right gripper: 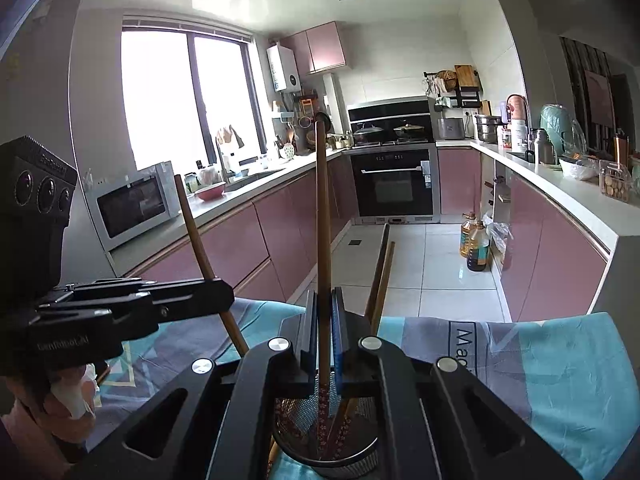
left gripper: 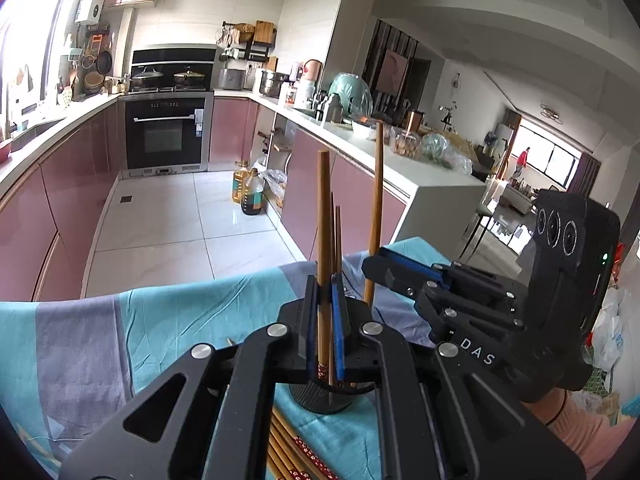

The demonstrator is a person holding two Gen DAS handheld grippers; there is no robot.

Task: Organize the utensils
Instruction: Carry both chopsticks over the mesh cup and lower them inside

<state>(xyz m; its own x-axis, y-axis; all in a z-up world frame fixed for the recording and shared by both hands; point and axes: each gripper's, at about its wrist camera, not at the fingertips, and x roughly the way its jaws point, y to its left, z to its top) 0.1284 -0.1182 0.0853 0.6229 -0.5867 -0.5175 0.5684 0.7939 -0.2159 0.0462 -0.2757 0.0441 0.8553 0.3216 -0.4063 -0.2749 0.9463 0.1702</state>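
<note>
Left gripper (left gripper: 325, 320) clenched on 1 wooden chopstick (left gripper: 323, 216), upright, tip inside black mesh holder (left gripper: 324, 400). Right gripper (right gripper: 323, 332) clamps another chopstick (right gripper: 322, 208) over same holder on teal cloth (left gripper: 168, 320).

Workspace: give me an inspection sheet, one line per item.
Surface: table under a teal and grey cloth.
Job's things: black mesh holder with chopsticks standing in it; more chopsticks lie flat on the cloth.
Clutter: nothing seen on the cloth.
Grippers: left gripper shut on an upright chopstick; right gripper shut on another chopstick, both above the holder.
Cables: nothing seen.
Surroundings: kitchen with pink cabinets, an oven, oil bottles on the tiled floor.
</note>
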